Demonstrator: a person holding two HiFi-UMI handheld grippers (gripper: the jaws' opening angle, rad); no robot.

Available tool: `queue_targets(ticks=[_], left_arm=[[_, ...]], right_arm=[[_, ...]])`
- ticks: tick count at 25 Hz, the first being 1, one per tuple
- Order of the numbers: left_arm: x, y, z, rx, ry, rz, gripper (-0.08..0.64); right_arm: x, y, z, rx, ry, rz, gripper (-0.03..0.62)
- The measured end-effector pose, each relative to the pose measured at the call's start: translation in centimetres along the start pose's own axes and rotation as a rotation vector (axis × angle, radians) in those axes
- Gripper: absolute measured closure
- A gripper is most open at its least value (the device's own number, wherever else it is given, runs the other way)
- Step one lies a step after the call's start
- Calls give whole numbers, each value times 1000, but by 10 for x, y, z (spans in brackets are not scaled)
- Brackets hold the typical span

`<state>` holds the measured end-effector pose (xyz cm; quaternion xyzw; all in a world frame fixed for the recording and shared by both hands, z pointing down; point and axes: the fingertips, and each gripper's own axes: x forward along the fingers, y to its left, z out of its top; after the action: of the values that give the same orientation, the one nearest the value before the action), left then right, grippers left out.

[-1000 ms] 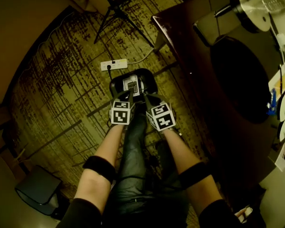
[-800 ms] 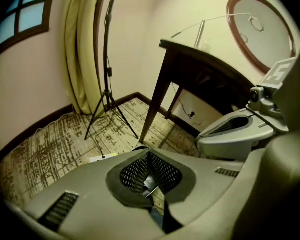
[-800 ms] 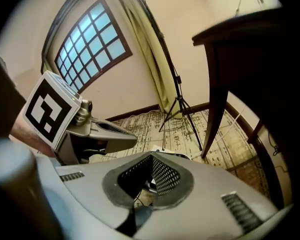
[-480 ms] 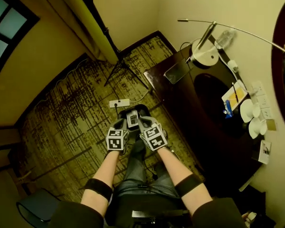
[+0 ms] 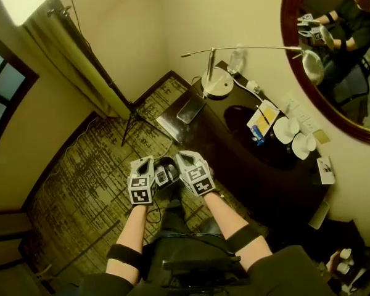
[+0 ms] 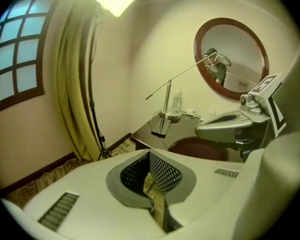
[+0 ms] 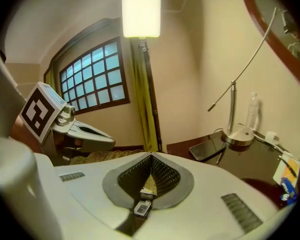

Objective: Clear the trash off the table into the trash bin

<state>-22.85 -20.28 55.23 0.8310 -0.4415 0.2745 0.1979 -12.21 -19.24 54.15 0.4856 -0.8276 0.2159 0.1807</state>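
Table (image 5: 217,130): dark brown wood, long, set along wall; darker round patch mid-top. Loose items on top, all on wall side. Clear plastic bottle (image 5: 235,60): upright, far end. Flat yellow/white packet (image 5: 263,117): lies at rim of patch, w/ small blue item (image 5: 257,136) at its near edge. Two white round pcs (image 5: 289,130): side by side, just beside packet twd near end; type unclear. Small white card (image 5: 325,169): near end, apart from rest.
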Motion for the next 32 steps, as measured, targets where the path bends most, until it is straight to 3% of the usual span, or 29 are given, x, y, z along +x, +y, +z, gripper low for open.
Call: queue_targets(ticks=[6, 13, 17, 21, 25, 32], left_arm=[[32, -98, 38, 131, -25, -185, 560], [59, -251, 53, 329, -10, -453, 560], [63, -333, 50, 443, 11, -594, 560], [61, -392, 43, 511, 20, -687, 560], [54, -430, 41, 538, 10, -757, 560], [54, -450, 43, 542, -2, -782, 560]], right_arm=[[-94, -94, -16, 92, -61, -252, 589], [-238, -186, -85, 277, -120, -572, 589], [-319, -213, -131, 383, -149, -736, 589], [-384, -226, -178, 474, -167, -876, 589], [-418, -221, -206, 545, -191, -937, 589], [-437, -219, -219, 576, -206, -958, 589]])
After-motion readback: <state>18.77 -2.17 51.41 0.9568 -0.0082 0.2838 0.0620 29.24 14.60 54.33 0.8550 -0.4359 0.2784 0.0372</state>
